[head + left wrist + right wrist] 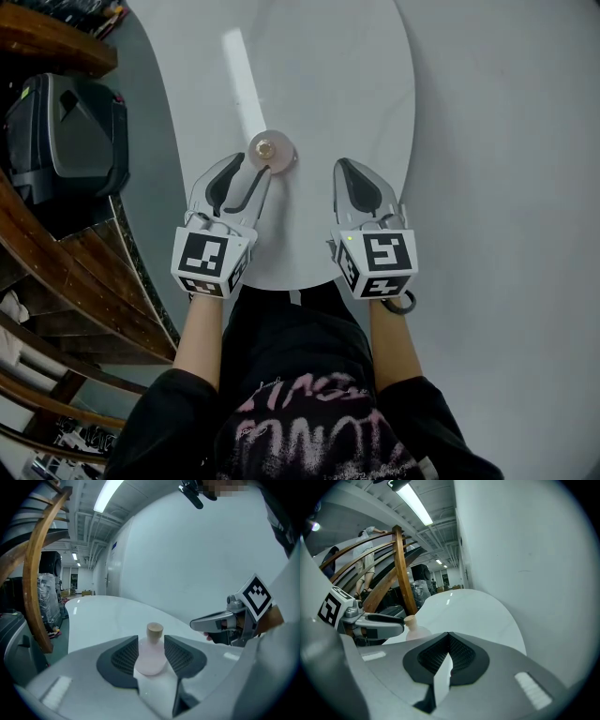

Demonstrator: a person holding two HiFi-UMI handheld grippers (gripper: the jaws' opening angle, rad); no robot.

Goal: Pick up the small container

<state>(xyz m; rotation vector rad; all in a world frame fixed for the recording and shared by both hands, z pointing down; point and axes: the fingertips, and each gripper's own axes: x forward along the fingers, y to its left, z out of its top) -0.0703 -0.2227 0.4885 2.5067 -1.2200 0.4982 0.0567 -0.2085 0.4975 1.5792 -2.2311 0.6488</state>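
The small container (272,150), a pale pink bottle with a cork stopper, stands on the white oval table (319,84). My left gripper (255,167) is open, its fingertips at the bottle's near side. In the left gripper view the container (151,654) sits in the gap between the two dark pads (123,659), close to both; I cannot tell whether they touch it. My right gripper (349,171) is shut and empty, hovering to the right of the bottle. From the right gripper view the container (414,628) shows at left, beside the left gripper's fingers (379,620).
A dark bag or case (66,131) lies on the floor at left, by curved wooden rails (56,272). The table's near edge (291,286) runs just in front of the person. A plain white wall (506,141) lies to the right.
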